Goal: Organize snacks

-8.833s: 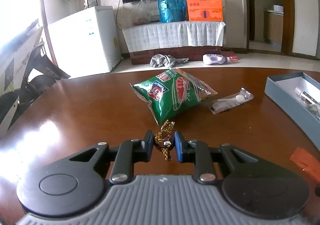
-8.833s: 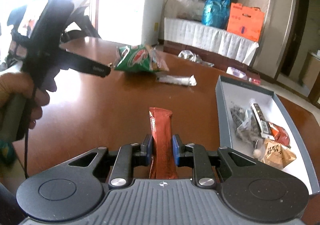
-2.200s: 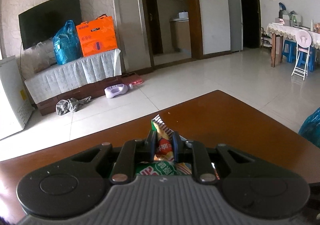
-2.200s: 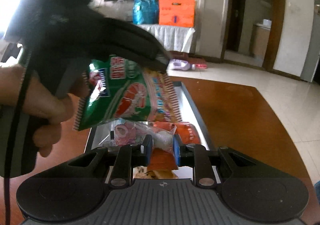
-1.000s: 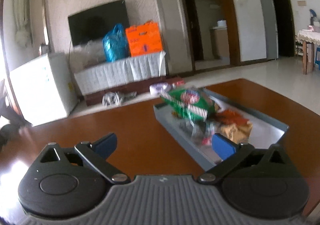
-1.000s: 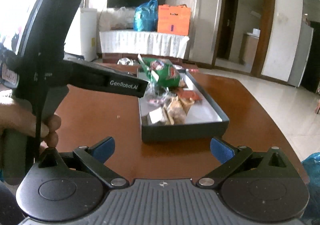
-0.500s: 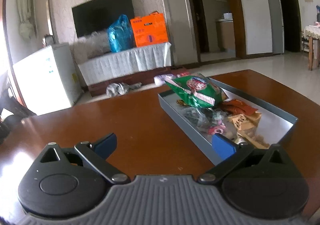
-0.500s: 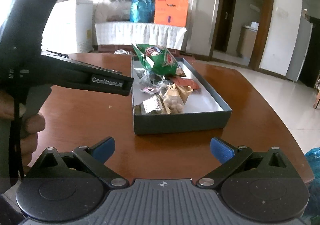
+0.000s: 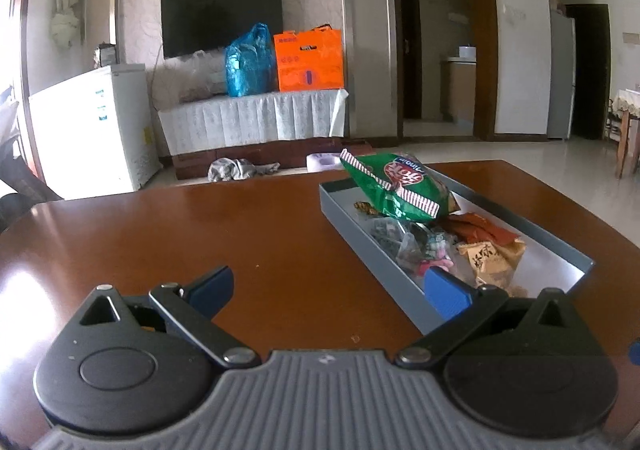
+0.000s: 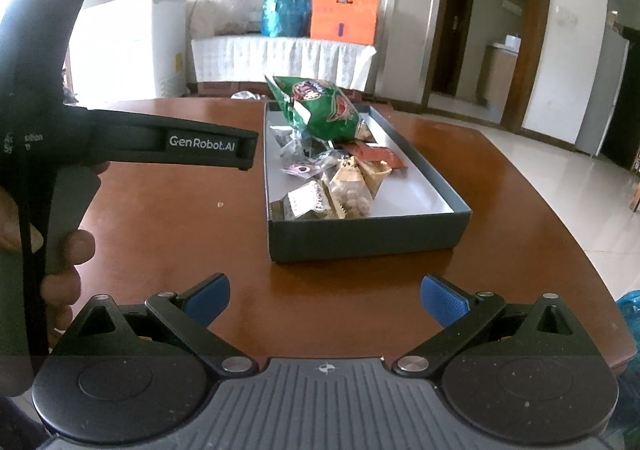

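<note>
A grey box (image 10: 360, 238) stands on the brown table and holds several snacks. A green chip bag (image 10: 320, 112) leans at the box's far end, with a red bar (image 10: 374, 154), clear candy packets and a tan packet (image 10: 360, 178) in front of it. The box (image 9: 376, 258) and the green bag (image 9: 400, 186) also show in the left wrist view, at the right. My left gripper (image 9: 326, 290) is open and empty above the table, left of the box. My right gripper (image 10: 324, 300) is open and empty, short of the box's near wall.
The left gripper's body and the hand holding it (image 10: 60, 154) fill the left of the right wrist view. The table edge (image 10: 560, 218) curves round close to the box's right side. A white fridge (image 9: 92, 130) and a TV stand are behind the table.
Both grippers have let go of their snacks, which now lie in the box, and have opened. In the last second both have drawn back a little from the box.
</note>
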Available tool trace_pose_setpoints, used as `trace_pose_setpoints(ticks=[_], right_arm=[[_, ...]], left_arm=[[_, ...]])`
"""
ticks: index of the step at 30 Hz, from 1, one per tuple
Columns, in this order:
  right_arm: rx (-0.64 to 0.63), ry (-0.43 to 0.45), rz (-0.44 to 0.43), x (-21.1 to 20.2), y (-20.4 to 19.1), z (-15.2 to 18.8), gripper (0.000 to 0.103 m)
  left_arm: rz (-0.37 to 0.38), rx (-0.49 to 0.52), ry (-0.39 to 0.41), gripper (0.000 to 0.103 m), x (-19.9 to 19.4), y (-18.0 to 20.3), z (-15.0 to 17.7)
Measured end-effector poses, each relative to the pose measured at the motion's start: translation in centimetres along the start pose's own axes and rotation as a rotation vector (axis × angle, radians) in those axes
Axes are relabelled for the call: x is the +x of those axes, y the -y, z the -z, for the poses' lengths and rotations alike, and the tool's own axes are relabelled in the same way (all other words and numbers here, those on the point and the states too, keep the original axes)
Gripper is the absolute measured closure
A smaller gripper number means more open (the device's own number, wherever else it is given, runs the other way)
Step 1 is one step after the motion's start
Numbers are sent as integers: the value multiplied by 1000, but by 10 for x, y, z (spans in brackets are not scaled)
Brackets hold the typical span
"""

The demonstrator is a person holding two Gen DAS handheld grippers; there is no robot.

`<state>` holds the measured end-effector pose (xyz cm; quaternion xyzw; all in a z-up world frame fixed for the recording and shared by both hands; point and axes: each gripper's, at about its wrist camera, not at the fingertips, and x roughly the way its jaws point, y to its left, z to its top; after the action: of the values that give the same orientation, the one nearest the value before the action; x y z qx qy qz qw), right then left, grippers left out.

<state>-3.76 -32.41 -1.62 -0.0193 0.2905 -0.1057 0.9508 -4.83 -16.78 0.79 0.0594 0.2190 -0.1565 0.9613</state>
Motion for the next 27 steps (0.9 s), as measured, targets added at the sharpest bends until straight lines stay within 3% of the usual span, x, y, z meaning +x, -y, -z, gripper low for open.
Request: trace_pose_setpoints(ticks=[5, 27], right_arm=[[-11, -1, -1, 0, -1, -1, 0], [-23, -17, -20, 7, -2, -1, 0]], left_arm=[[35, -21, -10, 0, -1, -3, -2], [-74, 13, -13, 0, 8, 2, 1]])
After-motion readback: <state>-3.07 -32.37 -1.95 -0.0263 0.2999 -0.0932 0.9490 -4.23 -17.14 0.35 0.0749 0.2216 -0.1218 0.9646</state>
